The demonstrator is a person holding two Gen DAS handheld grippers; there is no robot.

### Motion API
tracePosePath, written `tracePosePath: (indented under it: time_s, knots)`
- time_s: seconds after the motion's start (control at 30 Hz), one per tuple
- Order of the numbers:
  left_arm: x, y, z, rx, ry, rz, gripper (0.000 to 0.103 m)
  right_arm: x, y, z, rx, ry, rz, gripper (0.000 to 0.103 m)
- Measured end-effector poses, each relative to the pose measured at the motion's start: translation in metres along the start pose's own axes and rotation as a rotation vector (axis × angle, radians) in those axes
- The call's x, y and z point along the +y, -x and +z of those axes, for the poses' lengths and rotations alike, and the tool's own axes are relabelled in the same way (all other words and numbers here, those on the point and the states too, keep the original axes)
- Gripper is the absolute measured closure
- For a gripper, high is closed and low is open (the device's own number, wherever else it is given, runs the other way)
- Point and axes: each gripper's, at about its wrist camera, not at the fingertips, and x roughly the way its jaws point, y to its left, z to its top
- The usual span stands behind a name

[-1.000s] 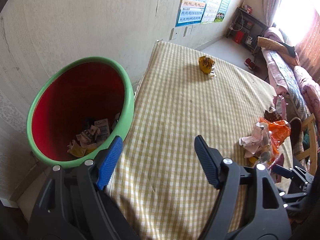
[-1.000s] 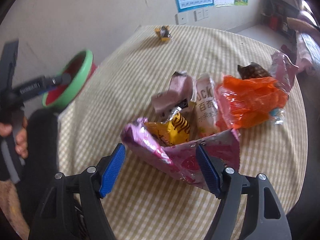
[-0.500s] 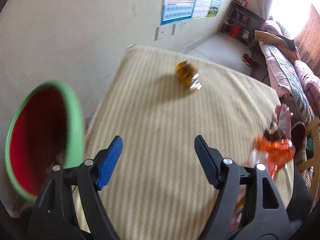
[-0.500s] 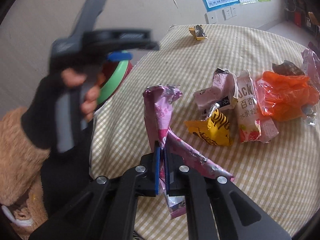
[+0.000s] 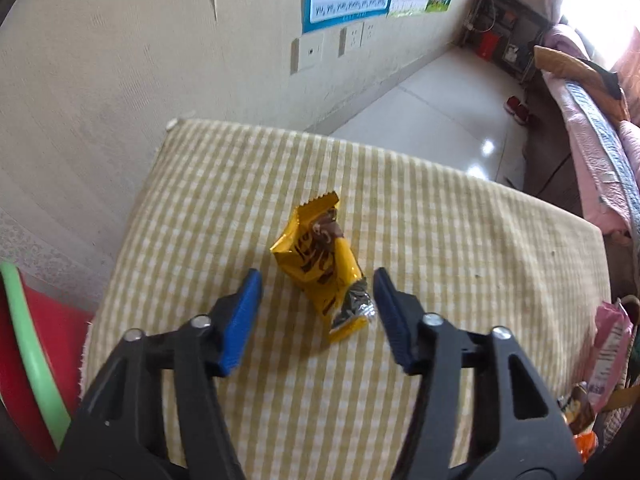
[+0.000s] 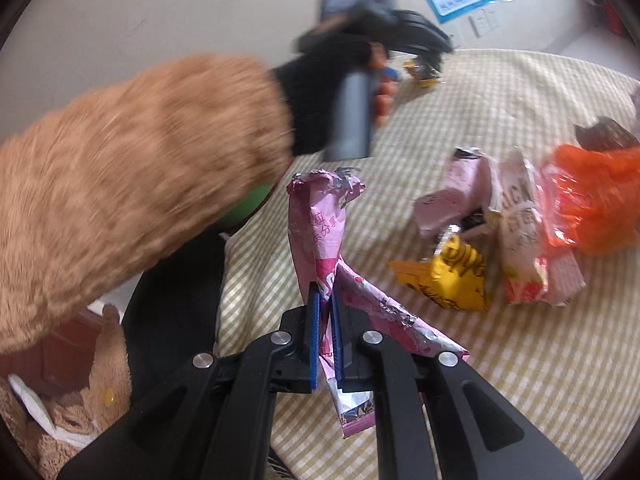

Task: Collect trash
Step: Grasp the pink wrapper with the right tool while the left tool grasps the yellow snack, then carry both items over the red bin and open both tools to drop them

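In the left wrist view my left gripper (image 5: pixel 316 280) is open, its blue fingers on either side of a yellow snack wrapper (image 5: pixel 320 264) lying on the checked tablecloth (image 5: pixel 460 240). The green-rimmed red bin (image 5: pixel 28 344) shows at the left edge. In the right wrist view my right gripper (image 6: pixel 325 304) is shut on a pink foil wrapper (image 6: pixel 320 224) and holds it above the table. The same yellow wrapper (image 6: pixel 420 74) lies far off, by the left gripper (image 6: pixel 416 48).
A pile of trash lies on the table to the right: a pink packet (image 6: pixel 456 196), a yellow bag (image 6: pixel 452 276), a white-and-red packet (image 6: pixel 520 248) and an orange bag (image 6: pixel 592 196). My brown sleeve (image 6: pixel 132 168) fills the left. A wall (image 5: pixel 120 60) runs behind the table.
My left gripper has swung from the bin across the table to the yellow wrapper. My right gripper has shut on the pink wrapper and lifted it off the pile.
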Motion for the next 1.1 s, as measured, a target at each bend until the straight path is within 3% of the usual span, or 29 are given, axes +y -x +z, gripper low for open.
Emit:
tracePosePath:
  time_s: [0.07,0.2,0.37,0.63,0.8,0.9,1.1]
  knots:
    - [0.001,-0.003,-0.001,-0.003,0.012,0.012,0.068,0.004,-0.004,0.000,0.011,0.019,0.009,0.096]
    - [-0.001,0.006,-0.009,-0.011,-0.059,0.000,0.076,0.005,-0.008,0.002,0.018,0.015,0.010,0.096]
    - [0.019,0.036,-0.035,-0.036,-0.075,-0.027,0.076,-0.004,-0.007,0.002,0.012,-0.017,0.001,0.096]
    - [0.057,0.098,-0.107,-0.082,-0.117,-0.018,0.076,-0.010,-0.004,-0.001,-0.011,-0.050,-0.037,0.096]
    - [0.081,0.120,-0.147,-0.052,-0.089,-0.030,0.076,-0.016,-0.001,-0.002,-0.032,-0.061,-0.070,0.096]
    - [0.087,0.129,-0.161,-0.054,-0.077,-0.033,0.076,-0.014,0.003,-0.005,-0.047,-0.053,-0.103,0.096]
    - [0.090,0.163,-0.163,-0.151,-0.088,-0.062,0.076,-0.004,0.005,-0.005,-0.071,-0.040,-0.158,0.096]
